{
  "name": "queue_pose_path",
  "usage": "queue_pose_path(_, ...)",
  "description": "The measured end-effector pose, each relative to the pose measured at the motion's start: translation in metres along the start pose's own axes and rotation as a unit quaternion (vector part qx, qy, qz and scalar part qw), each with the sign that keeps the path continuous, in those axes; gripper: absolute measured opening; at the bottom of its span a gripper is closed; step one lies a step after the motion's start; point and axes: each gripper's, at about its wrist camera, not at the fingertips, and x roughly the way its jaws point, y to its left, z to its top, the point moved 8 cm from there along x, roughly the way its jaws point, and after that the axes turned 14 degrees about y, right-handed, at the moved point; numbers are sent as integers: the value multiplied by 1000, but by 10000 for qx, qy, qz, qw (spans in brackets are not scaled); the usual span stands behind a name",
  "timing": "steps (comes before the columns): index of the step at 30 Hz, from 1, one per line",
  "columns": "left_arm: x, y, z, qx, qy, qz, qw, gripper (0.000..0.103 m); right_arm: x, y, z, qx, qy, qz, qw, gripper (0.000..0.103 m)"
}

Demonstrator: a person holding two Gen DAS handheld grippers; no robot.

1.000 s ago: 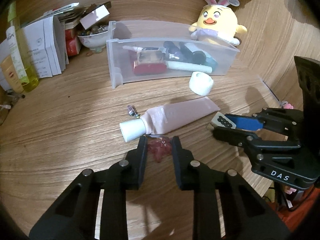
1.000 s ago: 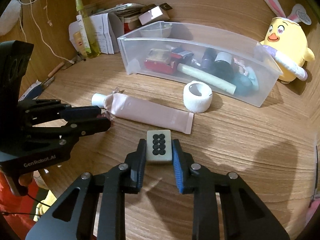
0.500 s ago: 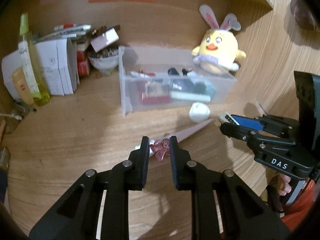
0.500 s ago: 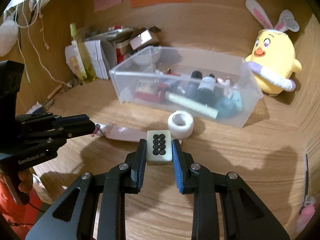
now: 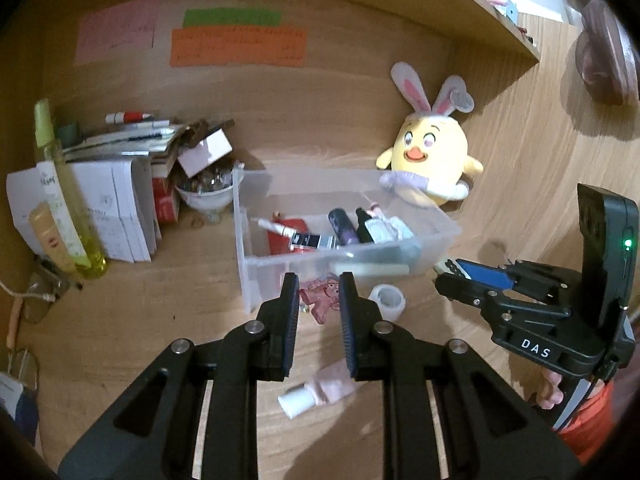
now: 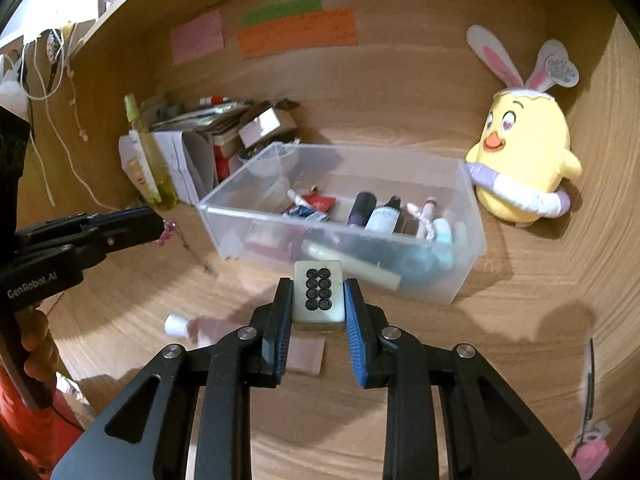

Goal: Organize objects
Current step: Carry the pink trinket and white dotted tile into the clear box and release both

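My left gripper (image 5: 319, 289) is shut on a small pink translucent charm (image 5: 320, 298) and holds it in the air in front of the clear plastic bin (image 5: 246, 280). My right gripper (image 6: 318, 295) is shut on a cream mahjong tile (image 6: 319, 294) with black circles, held above the desk before the same bin (image 6: 464, 276). The bin holds bottles, tubes and a red box. A pink tube (image 5: 320, 394) with a white cap lies on the desk below my left fingers. A white tape roll (image 5: 387, 298) sits by the bin's front.
A yellow chick plush (image 5: 430, 160) with bunny ears stands right of the bin. A yellow-green bottle (image 5: 66, 204), stacked papers (image 5: 120, 208) and a small bowl (image 5: 206, 196) crowd the back left. A shelf (image 5: 480, 12) overhangs at top right.
Both grippers have risen well above the desk with their objects still held. The pink tube and tape roll now lie lower in view, and the bin's inside shows from above.
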Motion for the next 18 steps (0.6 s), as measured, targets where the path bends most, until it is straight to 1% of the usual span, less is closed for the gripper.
queue_pose_path(9, 0, -3, 34, -40, -255, 29, 9997, 19, -4, -16, 25, 13, -205, -89, 9998, 23)
queue_pose_path(18, 8, 0, 66, -147, -346, 51, 9993, 19, -4, -34, 52, 50, -379, -168, 9991, 23)
